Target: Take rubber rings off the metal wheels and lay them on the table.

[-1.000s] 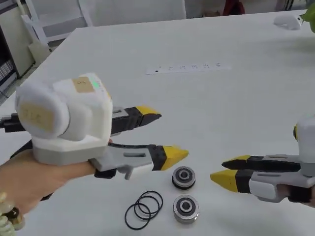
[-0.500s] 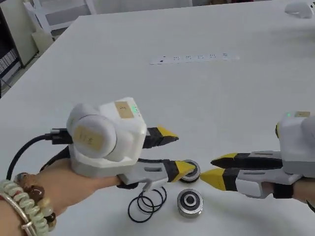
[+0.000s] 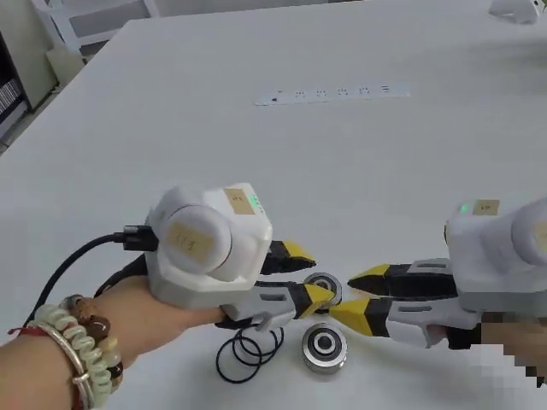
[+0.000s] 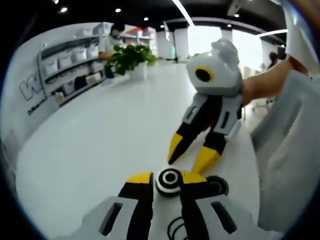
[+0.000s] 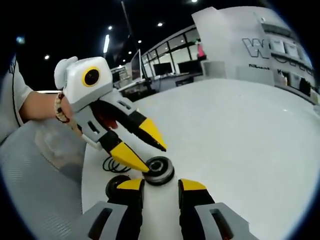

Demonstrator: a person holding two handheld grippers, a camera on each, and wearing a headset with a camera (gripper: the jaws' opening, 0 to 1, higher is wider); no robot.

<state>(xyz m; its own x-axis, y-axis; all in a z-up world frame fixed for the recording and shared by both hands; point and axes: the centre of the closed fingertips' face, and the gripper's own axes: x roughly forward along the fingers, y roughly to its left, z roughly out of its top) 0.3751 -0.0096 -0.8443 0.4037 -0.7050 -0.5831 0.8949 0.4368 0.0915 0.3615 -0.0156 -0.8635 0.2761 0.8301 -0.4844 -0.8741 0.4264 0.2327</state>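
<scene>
head view: the left gripper (image 3: 305, 273), jaws parted, straddles the far wheel (image 3: 329, 284) and its lower tip covers part of it, the right gripper (image 3: 357, 293) faces it with jaws apart too, the near wheel (image 3: 324, 346) lies bare on the bench (image 3: 214, 128), and the loose rubber rings (image 3: 248, 352) are half hidden under the left gripper (its tan labels (image 3: 242, 202) are too blurred to read). left gripper view: the far wheel sits between the yellow tips, contact unclear, and wall lettering (image 4: 31, 87) is cut off after "w". right gripper view: the near wheel is half behind one jaw, and a wall sign (image 5: 260, 47) begins "w", the rest illegible.
</scene>
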